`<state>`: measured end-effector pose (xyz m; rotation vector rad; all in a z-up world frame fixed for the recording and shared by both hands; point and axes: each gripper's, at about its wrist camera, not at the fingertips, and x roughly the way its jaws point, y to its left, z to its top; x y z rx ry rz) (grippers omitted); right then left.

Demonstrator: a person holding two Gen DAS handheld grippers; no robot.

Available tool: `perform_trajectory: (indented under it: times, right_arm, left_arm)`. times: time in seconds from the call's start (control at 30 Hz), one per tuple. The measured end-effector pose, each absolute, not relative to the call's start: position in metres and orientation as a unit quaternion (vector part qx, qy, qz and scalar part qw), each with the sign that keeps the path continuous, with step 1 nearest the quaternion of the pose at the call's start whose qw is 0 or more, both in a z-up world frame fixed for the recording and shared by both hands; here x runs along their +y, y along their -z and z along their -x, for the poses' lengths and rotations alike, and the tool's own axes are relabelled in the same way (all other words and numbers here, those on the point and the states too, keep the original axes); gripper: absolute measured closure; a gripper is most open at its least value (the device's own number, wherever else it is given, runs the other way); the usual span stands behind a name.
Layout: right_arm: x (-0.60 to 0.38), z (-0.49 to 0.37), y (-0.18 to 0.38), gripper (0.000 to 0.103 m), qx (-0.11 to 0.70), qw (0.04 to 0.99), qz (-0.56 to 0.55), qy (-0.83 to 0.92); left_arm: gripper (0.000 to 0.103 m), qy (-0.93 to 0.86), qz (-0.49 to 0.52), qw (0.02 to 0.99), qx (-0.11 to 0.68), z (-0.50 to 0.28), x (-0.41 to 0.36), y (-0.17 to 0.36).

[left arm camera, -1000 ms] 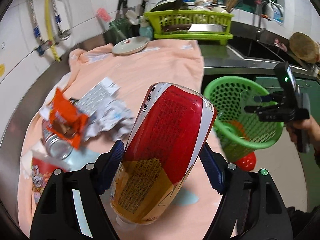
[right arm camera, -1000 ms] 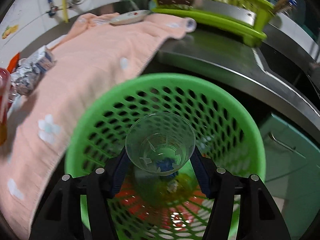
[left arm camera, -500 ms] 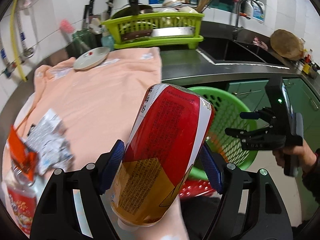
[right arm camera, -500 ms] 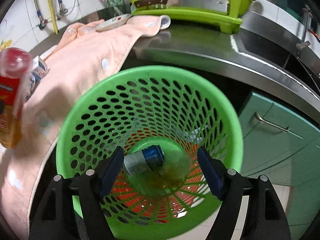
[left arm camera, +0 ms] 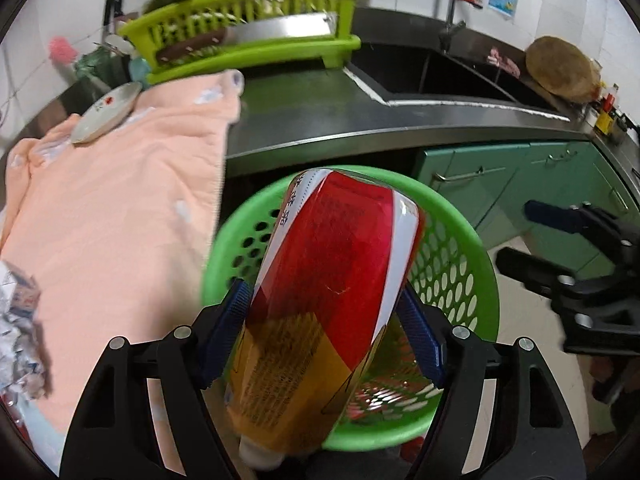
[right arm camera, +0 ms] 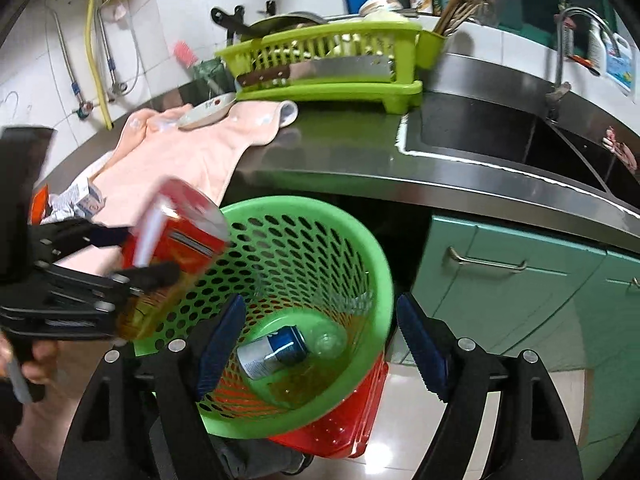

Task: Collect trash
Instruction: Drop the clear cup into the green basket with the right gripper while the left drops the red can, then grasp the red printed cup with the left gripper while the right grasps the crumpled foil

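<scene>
- The left tool (left arm camera: 324,332) has its blue ribbed pads clamped on the sides of a plastic drink bottle (left arm camera: 332,280) with a red, white and gold label, held tilted, white cap end low, just above the green perforated basket (left arm camera: 472,248)
- The right tool (right arm camera: 320,344) stands wide open with nothing between its pads, hovering over the basket's mouth
- The bottle looks near empty, so I judge it light; its thin wall should dent under the pads and the glossy sleeve may be slippery, so the mid-body hold seems sound
- In the basket lie a blue and silver can (right arm camera: 272,350) and a clear plastic cup (right arm camera: 330,338)
- Crumpled wrappers (right arm camera: 80,200) wait on the peach towel (left arm camera: 120,200) over the steel bench (right arm camera: 360,152); soft and light, best pinched at a fold
</scene>
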<state>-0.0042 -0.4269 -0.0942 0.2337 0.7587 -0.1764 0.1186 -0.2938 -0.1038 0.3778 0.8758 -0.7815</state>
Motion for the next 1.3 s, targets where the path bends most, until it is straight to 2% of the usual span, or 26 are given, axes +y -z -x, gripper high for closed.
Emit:
perform_trajectory:
  times: [0.07,0.37,0.63,0.93,1.3]
  right_arm:
    - [-0.432,0.008,0.093,0.021,0.364,0.919,-0.119,0.089]
    - [-0.441,0.015,0.095,0.021,0.357,0.920,-0.124,0.099]
    - [-0.441,0.017,0.095,0.021,0.356,0.921,-0.119,0.100]
    - [-0.421,0.009,0.084,0.020,0.348,0.928,-0.103,0.081]
    - [-0.377,-0.014,0.069,0.020,0.341,0.936,-0.078,0.034]
  left_arm:
    - [0.031,0.370,-0.176,0.810,0.421,-0.121,-0.305,0.112]
    - [0.031,0.374,-0.179,0.791,0.450,-0.128,-0.347,0.133]
    - [0.026,0.367,-0.174,0.790,0.459,-0.124,-0.346,0.142]
    - [0.020,0.344,-0.185,0.816,0.427,-0.111,-0.313,0.118]
    - [0.020,0.267,-0.144,0.865,0.400,-0.115,-0.215,0.079]
